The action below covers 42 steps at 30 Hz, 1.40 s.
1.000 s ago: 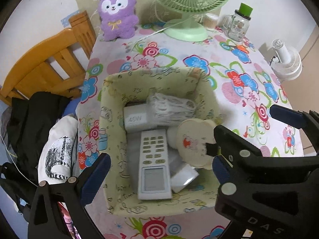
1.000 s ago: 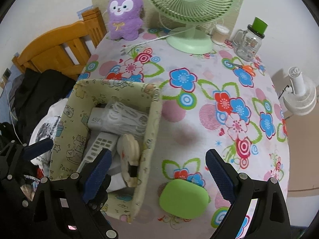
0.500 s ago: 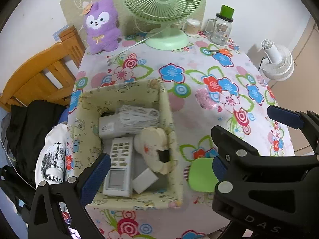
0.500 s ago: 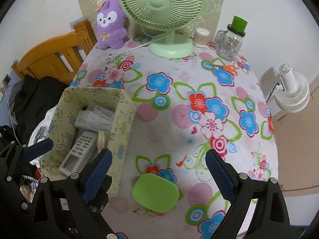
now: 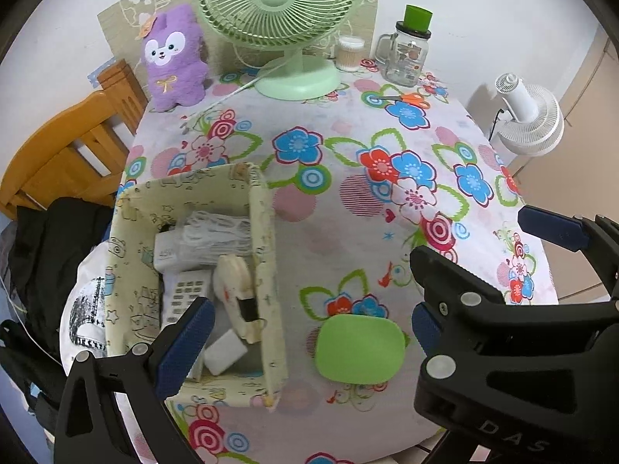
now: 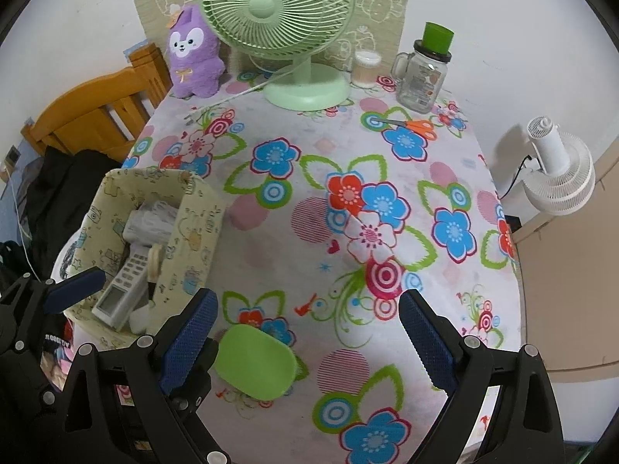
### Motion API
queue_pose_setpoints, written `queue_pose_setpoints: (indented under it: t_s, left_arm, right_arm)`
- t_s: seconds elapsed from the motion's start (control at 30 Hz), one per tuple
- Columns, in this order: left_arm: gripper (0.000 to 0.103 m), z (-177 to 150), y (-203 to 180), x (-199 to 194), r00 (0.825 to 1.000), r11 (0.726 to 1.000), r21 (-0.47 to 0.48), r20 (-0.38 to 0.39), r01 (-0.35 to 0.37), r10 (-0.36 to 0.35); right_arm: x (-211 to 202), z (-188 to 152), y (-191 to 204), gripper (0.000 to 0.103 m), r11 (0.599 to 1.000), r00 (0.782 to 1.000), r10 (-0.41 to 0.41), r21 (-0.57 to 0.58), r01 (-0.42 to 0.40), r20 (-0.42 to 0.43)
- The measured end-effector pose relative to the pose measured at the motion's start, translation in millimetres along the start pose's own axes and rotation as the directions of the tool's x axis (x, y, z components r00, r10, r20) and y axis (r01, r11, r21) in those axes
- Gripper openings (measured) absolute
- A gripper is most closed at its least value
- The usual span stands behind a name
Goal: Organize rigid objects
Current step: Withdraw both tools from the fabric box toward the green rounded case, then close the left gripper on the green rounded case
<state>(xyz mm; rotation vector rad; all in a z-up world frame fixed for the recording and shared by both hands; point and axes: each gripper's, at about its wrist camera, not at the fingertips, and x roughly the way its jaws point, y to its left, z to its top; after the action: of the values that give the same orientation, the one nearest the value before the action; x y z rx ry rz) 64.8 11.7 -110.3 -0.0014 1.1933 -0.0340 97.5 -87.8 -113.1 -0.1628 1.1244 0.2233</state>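
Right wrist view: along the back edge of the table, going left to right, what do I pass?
Purple plush toy → green desk fan → small jar of cotton swabs → glass mug jar with green lid.

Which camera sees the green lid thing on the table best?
The left wrist view: the green case lies whole on the tablecloth, between the left gripper's fingers. In the right wrist view, the right gripper's left finger covers the edge of the case.
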Motion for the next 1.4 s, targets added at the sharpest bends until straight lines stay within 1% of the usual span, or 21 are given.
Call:
queue_pose_setpoints:
  t_s: [0.4, 0.77, 0.97, 1.1, 1.27, 1.4]
  left_arm:
    - [0.103, 1, -27, 13, 1.0, 0.999, -0.038, -0.019, 0.007, -0.007]
    - [0.103, -4, -42, 27, 0.999, 0.998, -0.064, -0.03, 0.015, -0.017]
    - [0.103, -9, -46, 38, 0.999, 0.996, -0.087, -0.042, 0.019, -0.023]
    - [0.103, -16, -47, 52, 0.998, 0.995, -0.097, -0.067, -0.016, 0.009]
    - [0.103, -24, -46, 69, 0.994, 0.992, -0.125, -0.105, -0.022, 0.008]
    - [0.103, -29, -49, 78, 0.992, 0.991, -0.132, -0.124, -0.025, 0.009]
  right_arm:
    - [5, -5, -29, 0.096, 0.999, 1.0, 0.013, -0.033, -0.013, -0.013]
    - [16, -13, -49, 0.096, 0.996, 0.999, 0.033, -0.079, -0.035, -0.022]
    - [27, -17, -56, 0.096, 0.993, 0.997, 0.065, -0.096, -0.068, -0.037]
    - [36, -23, -58, 0.096, 0.988, 0.995, 0.091, -0.122, -0.095, -0.042]
    - [51, -31, -62, 0.096, 0.982, 0.99, 0.116, -0.14, -0.126, -0.077]
    - [61, -35, -66, 0.096, 0.98, 0.989, 0.113, -0.152, -0.126, -0.091]
